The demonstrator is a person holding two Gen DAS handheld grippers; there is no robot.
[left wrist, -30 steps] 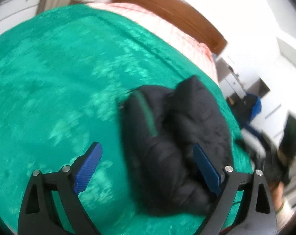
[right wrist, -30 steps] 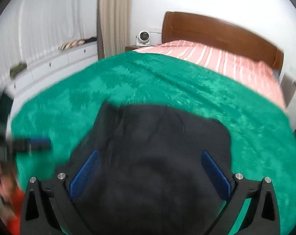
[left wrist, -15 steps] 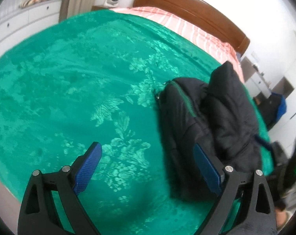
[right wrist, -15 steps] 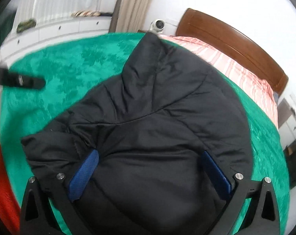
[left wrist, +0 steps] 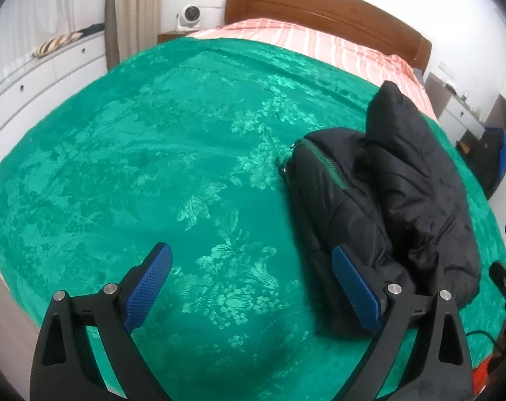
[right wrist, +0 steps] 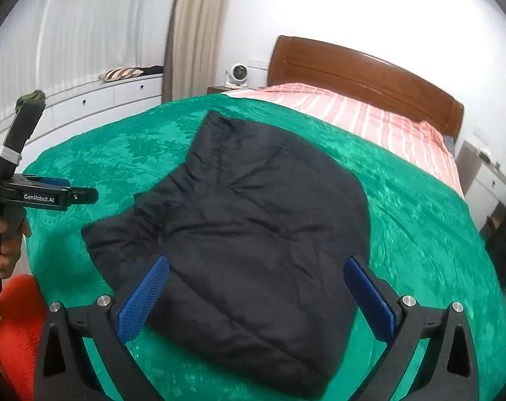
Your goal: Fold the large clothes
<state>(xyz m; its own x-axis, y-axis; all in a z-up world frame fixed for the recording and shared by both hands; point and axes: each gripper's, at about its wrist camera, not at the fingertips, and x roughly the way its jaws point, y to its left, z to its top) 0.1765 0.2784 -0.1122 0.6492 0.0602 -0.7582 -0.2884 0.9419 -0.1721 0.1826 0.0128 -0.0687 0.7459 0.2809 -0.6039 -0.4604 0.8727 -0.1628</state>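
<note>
A black puffer jacket [right wrist: 253, 234] lies folded into a thick bundle on the green bedspread [right wrist: 420, 220]. In the left wrist view the black puffer jacket [left wrist: 386, 197] sits at the right, its green-lined zipper edge facing left. My left gripper [left wrist: 253, 287] is open over bare bedspread [left wrist: 152, 153], its right finger close beside the bundle's near corner. My right gripper [right wrist: 256, 297] is open above the bundle's near edge, holding nothing. In the right wrist view the left gripper [right wrist: 48, 195] shows at the far left, held by a hand [right wrist: 5, 247].
A wooden headboard [right wrist: 370, 73] and a pink striped sheet [right wrist: 353, 113] lie at the far end of the bed. White drawers [left wrist: 35, 77] run along the left wall. A small white fan [left wrist: 189, 16] stands on a nightstand. Something red [right wrist: 15, 330] lies below the bed's near edge.
Both grippers have pulled back and up from the jacket, so more of the bed shows. The jacket bundle lies in the same folded shape. Both grippers stay open.
</note>
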